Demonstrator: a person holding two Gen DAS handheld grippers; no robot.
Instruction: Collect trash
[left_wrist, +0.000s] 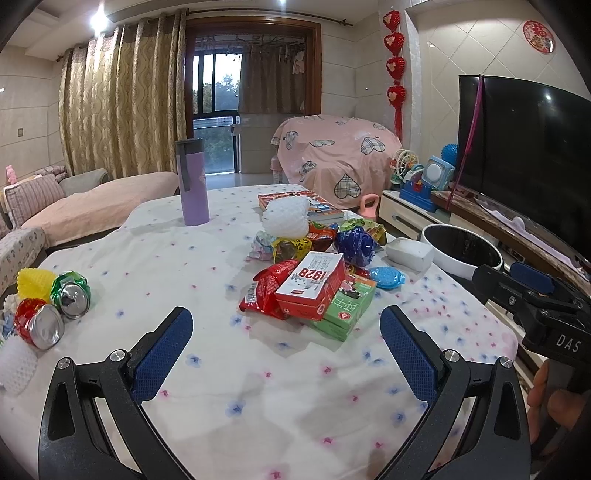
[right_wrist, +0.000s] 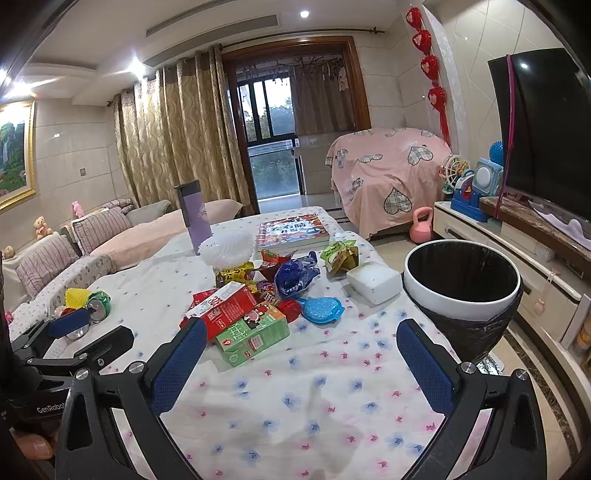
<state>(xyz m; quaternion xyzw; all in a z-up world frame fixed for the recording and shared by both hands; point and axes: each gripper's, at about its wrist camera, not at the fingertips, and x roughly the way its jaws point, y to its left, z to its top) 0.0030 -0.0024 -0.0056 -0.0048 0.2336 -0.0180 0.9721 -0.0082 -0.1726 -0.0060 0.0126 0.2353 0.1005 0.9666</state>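
Note:
A pile of trash lies mid-table: a red 1928 carton (left_wrist: 312, 286) (right_wrist: 225, 304) on a green carton (left_wrist: 347, 308) (right_wrist: 255, 332), a red wrapper (left_wrist: 264, 291), a blue wrapper (left_wrist: 354, 242) (right_wrist: 295, 275), a blue blister tray (left_wrist: 386, 277) (right_wrist: 321, 308) and white foam netting (left_wrist: 286, 218) (right_wrist: 227, 249). Crushed cans (left_wrist: 55, 304) (right_wrist: 96, 302) lie at the left edge. A white bin with a black liner (right_wrist: 461, 288) (left_wrist: 461, 251) stands off the table's right side. My left gripper (left_wrist: 286, 334) is open and empty before the pile. My right gripper (right_wrist: 301, 345) is open and empty near the bin.
A purple tumbler (left_wrist: 192, 182) and a book (right_wrist: 291, 230) stand at the table's far end. A white box (right_wrist: 373, 282) lies beside the bin. A TV (left_wrist: 524, 155) on a low cabinet runs along the right. A sofa (right_wrist: 110, 240) is on the left.

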